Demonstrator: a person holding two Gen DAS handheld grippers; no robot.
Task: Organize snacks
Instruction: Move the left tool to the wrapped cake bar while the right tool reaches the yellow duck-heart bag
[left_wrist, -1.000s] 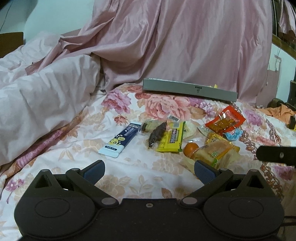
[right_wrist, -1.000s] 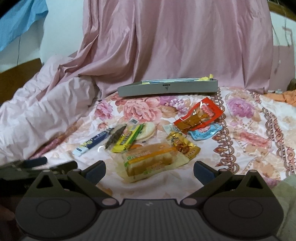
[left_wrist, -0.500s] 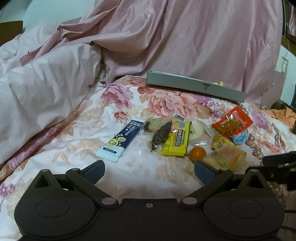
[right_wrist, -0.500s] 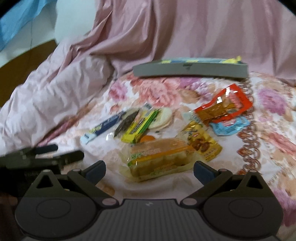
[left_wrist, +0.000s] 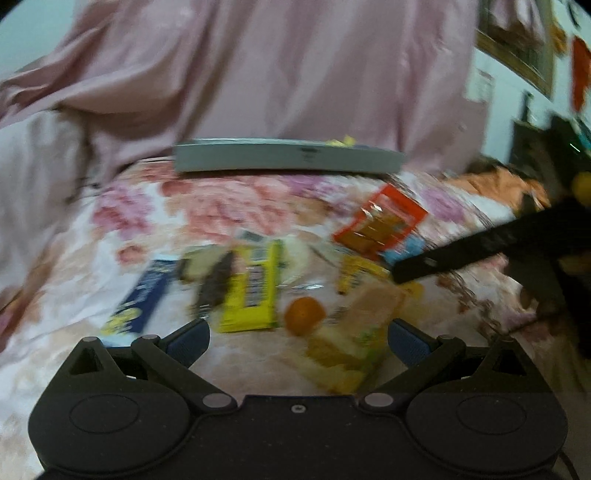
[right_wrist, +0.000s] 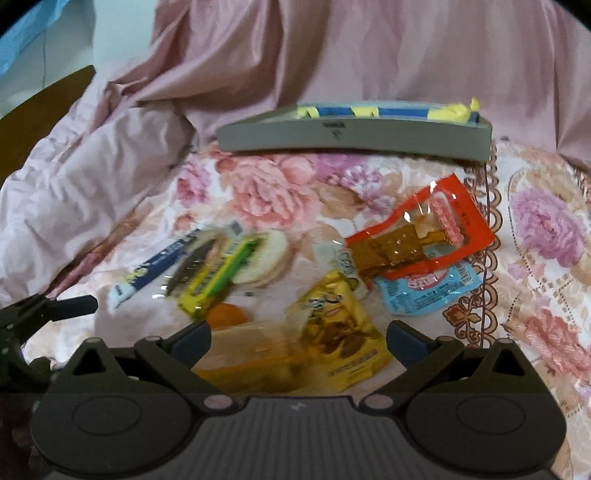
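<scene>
Snack packets lie scattered on a floral bedspread (right_wrist: 280, 192). I see a blue bar (left_wrist: 142, 301) (right_wrist: 155, 267), a yellow bar (left_wrist: 251, 291) (right_wrist: 216, 282), a small orange (left_wrist: 304, 315) (right_wrist: 225, 314), a wrapped cake (left_wrist: 354, 350) (right_wrist: 255, 363), a gold packet (right_wrist: 340, 332), a red packet (left_wrist: 382, 221) (right_wrist: 417, 236) and a light-blue packet (right_wrist: 428, 286). My left gripper (left_wrist: 297, 338) is open just short of the orange and cake. My right gripper (right_wrist: 297, 338) is open low over the cake and gold packet. Its finger (left_wrist: 461, 254) crosses the left wrist view.
A grey tray (left_wrist: 288, 160) (right_wrist: 354, 138) with blue and yellow items stands at the back against a hanging pink sheet (right_wrist: 332, 48). A bunched pink quilt (right_wrist: 74, 192) rises on the left. Orange cloth (left_wrist: 495, 184) lies far right.
Both grippers have moved forward and down toward the snacks, which now look larger. The left view has swung right. Both stay open and nothing has been picked up.
</scene>
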